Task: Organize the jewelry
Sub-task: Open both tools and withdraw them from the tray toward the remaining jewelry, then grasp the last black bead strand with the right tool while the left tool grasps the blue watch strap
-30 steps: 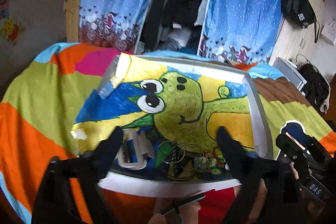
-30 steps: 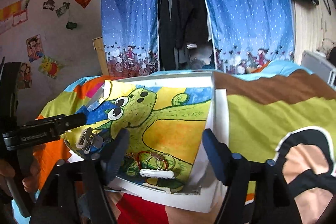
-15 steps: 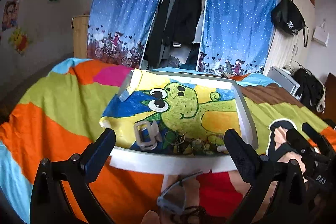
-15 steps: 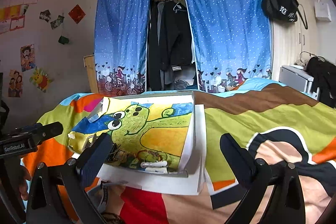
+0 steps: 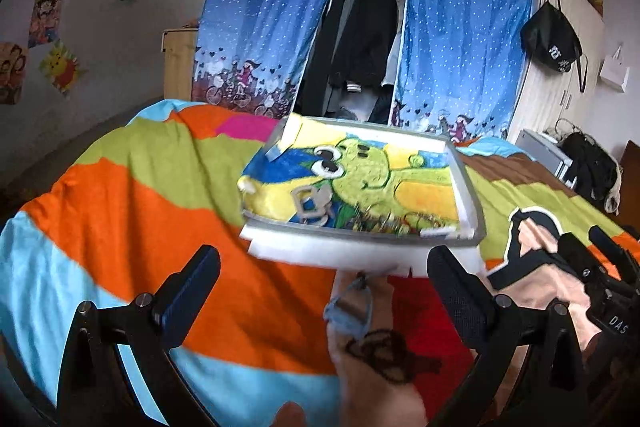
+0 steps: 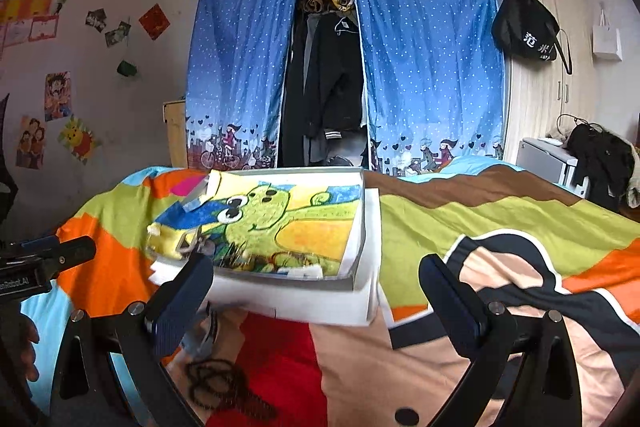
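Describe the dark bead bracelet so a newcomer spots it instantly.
Start at the shallow white tray lined with a green cartoon drawing on the multicoloured bedspread. Nearer the cameras, off the tray, lies a looped dark beaded bracelet, beside a pale blue clip; it is the only dark coil.

Left tool [image 5: 322, 291] and right tool [image 6: 316, 297] both hover spread wide, side by side, holding nothing.
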Available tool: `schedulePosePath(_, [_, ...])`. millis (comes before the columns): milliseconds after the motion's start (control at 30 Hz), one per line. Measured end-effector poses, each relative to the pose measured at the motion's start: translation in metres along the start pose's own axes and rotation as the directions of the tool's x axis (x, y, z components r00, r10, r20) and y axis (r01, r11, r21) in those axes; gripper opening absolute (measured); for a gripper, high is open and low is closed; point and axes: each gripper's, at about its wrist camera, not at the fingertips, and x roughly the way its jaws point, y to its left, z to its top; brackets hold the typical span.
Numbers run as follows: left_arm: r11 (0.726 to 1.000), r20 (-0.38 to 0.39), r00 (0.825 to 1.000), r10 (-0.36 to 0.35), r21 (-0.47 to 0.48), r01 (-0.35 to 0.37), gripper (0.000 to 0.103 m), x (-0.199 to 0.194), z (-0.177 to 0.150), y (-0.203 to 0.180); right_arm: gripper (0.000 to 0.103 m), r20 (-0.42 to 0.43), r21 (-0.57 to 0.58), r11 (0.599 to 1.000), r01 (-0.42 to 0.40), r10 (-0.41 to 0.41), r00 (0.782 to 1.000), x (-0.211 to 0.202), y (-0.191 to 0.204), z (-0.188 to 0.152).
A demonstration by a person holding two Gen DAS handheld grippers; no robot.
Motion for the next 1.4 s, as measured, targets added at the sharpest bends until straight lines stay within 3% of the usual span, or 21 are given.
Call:
schedulePosePath(567, [0.998, -0.105, 0.993, 0.051, 0.050, -0.046, 0.102, -0.029, -0.062, 0.022, 0.103, -0.133, 0.006, 1.000, -0.021, 0.021, 0.991, -0.030, 0.014, -0.061])
schedulePosePath(1033, [0.992, -0.254, 0.963, 0.093, 0.101, -0.069, 0.102, -0.018, -0.112, 0.027, 0.103, -0.342, 0.066, 0.996, -0.051, 0.071, 0.937, -0.027, 0.001, -0.122])
schedulePosePath(1400, [0.991, -0.333, 0.935, 0.120, 0.097, -0.093, 0.102, -0.003, -0.134, 0.030, 0.103, -0.408, 0.090, 0.993, -0.081, 0.111, 0.906, -0.013, 0.000, -0.138])
